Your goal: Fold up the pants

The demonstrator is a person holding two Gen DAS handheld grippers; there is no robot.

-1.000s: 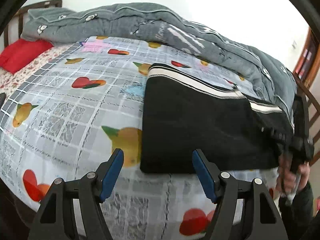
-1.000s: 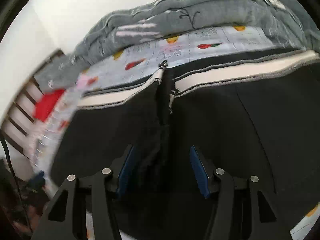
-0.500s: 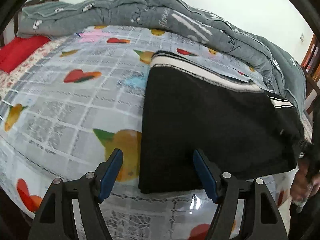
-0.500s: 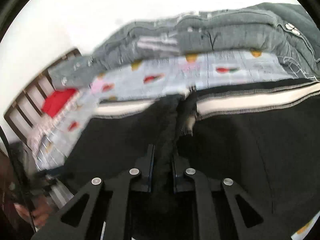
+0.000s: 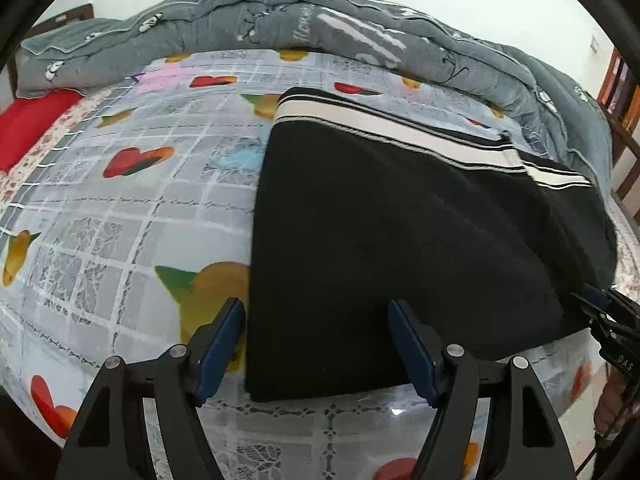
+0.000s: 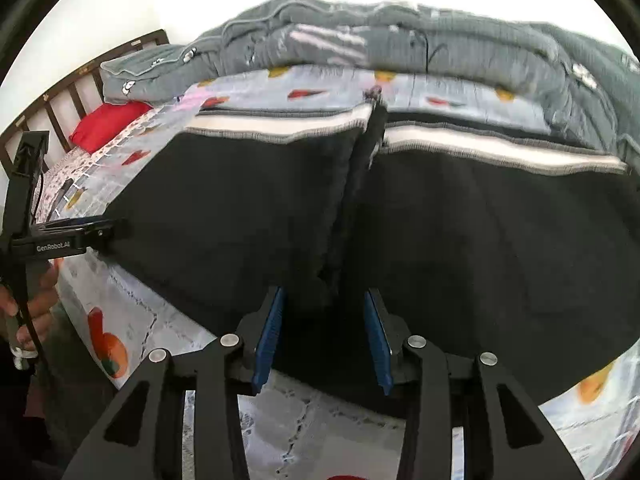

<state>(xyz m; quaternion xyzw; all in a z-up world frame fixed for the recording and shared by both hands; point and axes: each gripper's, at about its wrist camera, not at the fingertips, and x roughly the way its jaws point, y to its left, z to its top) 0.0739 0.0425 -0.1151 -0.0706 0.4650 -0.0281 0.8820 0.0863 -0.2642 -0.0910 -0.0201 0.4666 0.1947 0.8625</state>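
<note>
The black pants lie folded flat on the bed, their white-striped edge at the far side. My left gripper is open at the near left corner of the pants, its jaws standing either side of the cloth edge. My right gripper is open at the near edge of the pants, around a raised ridge of cloth that runs away from it. The right gripper also shows at the right edge of the left wrist view, and the left gripper in the right wrist view.
The bed has a grey checked sheet with fruit prints. A rolled grey quilt lies along the far side. A red pillow and a wooden headboard are at the left. The bed's front edge is just below the grippers.
My right gripper closed on the cloth ridge half a second ago and has now opened again. My left gripper has moved closer to the pants' near corner, staying open.
</note>
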